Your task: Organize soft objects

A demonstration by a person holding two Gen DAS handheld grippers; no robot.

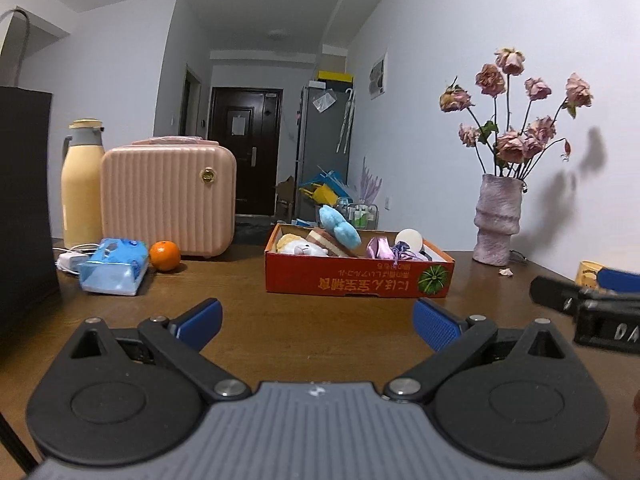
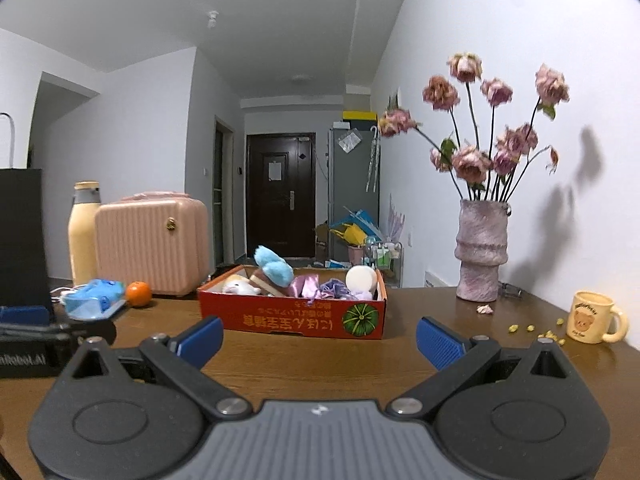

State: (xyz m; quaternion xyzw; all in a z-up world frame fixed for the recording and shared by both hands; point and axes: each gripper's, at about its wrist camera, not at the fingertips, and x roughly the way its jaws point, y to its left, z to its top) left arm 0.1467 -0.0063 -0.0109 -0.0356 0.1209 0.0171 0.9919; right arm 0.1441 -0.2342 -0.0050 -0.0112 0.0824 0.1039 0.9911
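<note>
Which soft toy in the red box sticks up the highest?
The fluffy light-blue toy. It pokes up above the red box, while the white plush and purple cloth sit lower.

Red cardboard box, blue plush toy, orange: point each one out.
Red cardboard box (image 2: 280, 316): right wrist view, on its front wall.
Blue plush toy (image 2: 274, 269): right wrist view, on its fluffy middle, sticking up above the box.
Orange (image 1: 164, 255): left wrist view, on its rind's centre.

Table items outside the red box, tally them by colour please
Yellow: 2, flask, mug
Pink: 2, case, vase
Blue: 1, tissue pack
Orange: 1, orange
Black: 1, black box
Total: 7
</note>
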